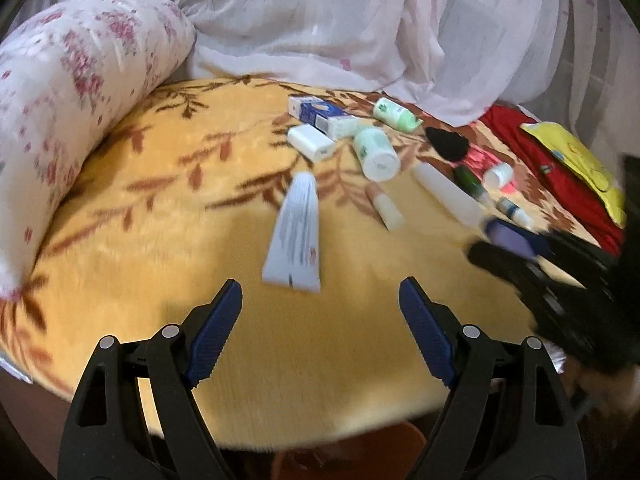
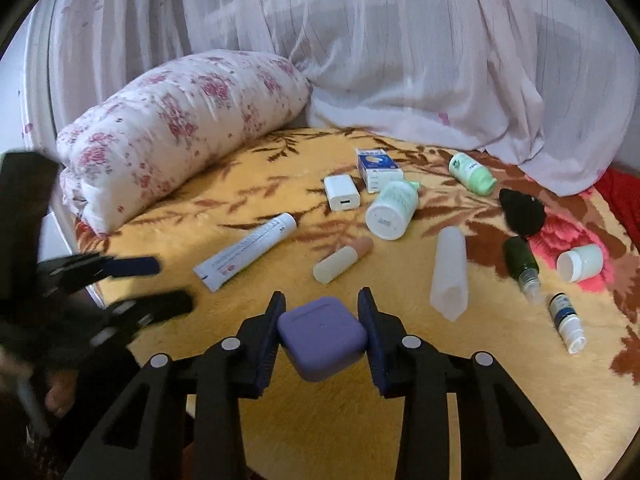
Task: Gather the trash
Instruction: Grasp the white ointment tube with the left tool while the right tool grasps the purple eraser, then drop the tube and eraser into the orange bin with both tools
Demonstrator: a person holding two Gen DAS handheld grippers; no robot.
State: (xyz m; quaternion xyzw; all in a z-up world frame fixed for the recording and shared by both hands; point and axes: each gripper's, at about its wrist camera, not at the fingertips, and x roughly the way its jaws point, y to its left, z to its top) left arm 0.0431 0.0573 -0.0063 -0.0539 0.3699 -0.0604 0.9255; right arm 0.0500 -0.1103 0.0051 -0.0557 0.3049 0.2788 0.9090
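The right gripper (image 2: pixel 322 338) is clamping a purple case (image 2: pixel 322 338) between its 2 blue pads, holding it just above the yellow blanket (image 2: pixel 360 420). The left gripper (image 1: pixel 320 312) is hanging with its jaws spread wide and nothing between them, over bare blanket just short of the flat end of a white tube (image 1: pixel 296 232). Beyond the case, a cream stick (image 2: pixel 342 260) and a frosted translucent tube (image 2: pixel 450 276) are lying on the blanket, with a dark green bottle (image 2: pixel 520 262), a small white dropper bottle (image 2: pixel 566 320) and an open white jar (image 2: pixel 580 263) to the right. Farther back are sitting a white charger (image 2: pixel 341 193), a large white bottle (image 2: pixel 392 210), a blue-and-white box (image 2: pixel 378 170), a green bottle (image 2: pixel 472 173) and a black object (image 2: pixel 522 208). At the far edge a floral pillow (image 2: pixel 180 128) is resting against sheer curtains (image 2: pixel 400 60).
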